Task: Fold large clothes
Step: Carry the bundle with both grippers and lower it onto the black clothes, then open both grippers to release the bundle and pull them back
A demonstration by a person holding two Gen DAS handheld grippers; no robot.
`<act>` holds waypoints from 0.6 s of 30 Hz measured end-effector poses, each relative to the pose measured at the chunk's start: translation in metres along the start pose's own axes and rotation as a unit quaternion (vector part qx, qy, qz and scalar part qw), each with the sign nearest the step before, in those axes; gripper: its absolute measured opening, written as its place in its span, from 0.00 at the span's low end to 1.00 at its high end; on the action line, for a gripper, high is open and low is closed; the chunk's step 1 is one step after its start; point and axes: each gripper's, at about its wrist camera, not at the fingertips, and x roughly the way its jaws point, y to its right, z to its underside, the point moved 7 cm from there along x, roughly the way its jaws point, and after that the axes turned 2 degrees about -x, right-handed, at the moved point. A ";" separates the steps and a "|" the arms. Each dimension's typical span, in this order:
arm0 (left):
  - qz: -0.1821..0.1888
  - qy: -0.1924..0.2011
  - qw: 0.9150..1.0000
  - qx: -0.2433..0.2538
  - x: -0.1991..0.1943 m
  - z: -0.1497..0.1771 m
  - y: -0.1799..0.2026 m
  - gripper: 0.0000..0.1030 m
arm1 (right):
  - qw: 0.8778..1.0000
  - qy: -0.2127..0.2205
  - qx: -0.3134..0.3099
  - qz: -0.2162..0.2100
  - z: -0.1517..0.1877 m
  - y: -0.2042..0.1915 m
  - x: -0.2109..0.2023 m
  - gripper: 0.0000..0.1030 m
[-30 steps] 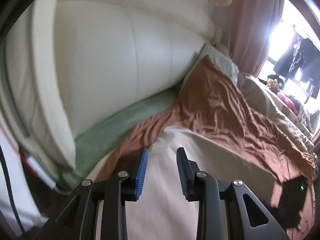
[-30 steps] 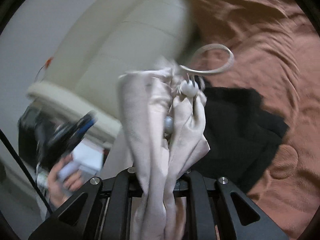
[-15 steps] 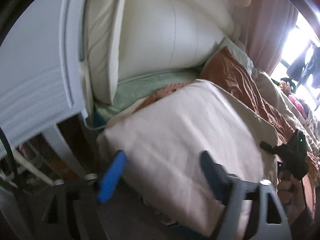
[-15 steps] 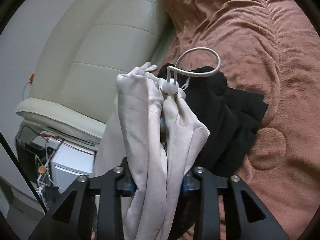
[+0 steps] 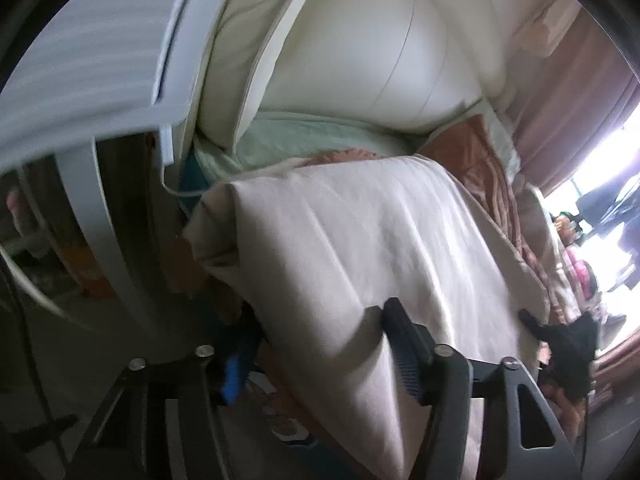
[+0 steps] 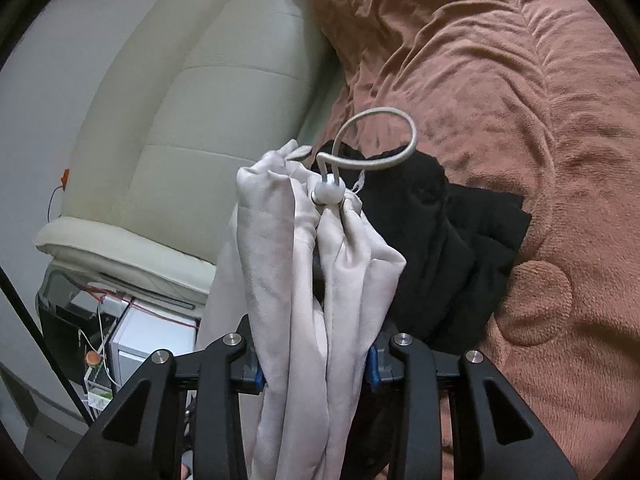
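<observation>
Fingers of the right gripper (image 6: 316, 364) clamped on a gathered bunch of the beige garment (image 6: 320, 280) — its drawstring loop (image 6: 376, 140) and toggle stand up beyond the pads. Left gripper (image 5: 320, 356): jaws closing, the garment's lower edge between them, draped over the bed's side edge; contact unclear. Black clothing (image 6: 452, 248) lies on the brown blanket (image 6: 500, 80), near the cream headboard (image 6: 200, 120).

It was a home bedroom: a bed (image 6: 520, 120) w/ a rumpled rust-brown blanket, a cream padded headboard (image 5: 380, 48) behind it, pink curtains (image 5: 580, 92) by a bright window (image 5: 608, 168), and a white bedside cabinet (image 6: 152, 340) w/ cables.
</observation>
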 end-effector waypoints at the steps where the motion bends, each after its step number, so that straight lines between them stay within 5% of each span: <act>1: -0.003 0.001 1.000 0.001 0.000 -0.001 0.001 0.50 | 1.000 0.003 -0.005 0.001 0.000 0.001 -0.001 0.32; 4: -0.013 0.006 1.000 0.015 0.002 -0.012 0.004 0.41 | 1.000 0.014 -0.019 0.015 0.001 -0.001 -0.006 0.32; 9: -0.022 -0.003 0.999 0.025 0.012 -0.015 0.006 0.42 | 0.998 0.013 -0.023 0.056 0.000 0.002 -0.010 0.32; 16: -0.046 0.012 0.998 0.049 0.001 -0.003 0.004 0.57 | 0.991 0.037 -0.020 0.129 -0.020 0.025 -0.023 0.69; 18: -0.050 0.015 0.997 0.060 -0.003 0.000 0.006 0.58 | 0.990 0.033 -0.008 0.140 -0.023 0.038 -0.025 0.69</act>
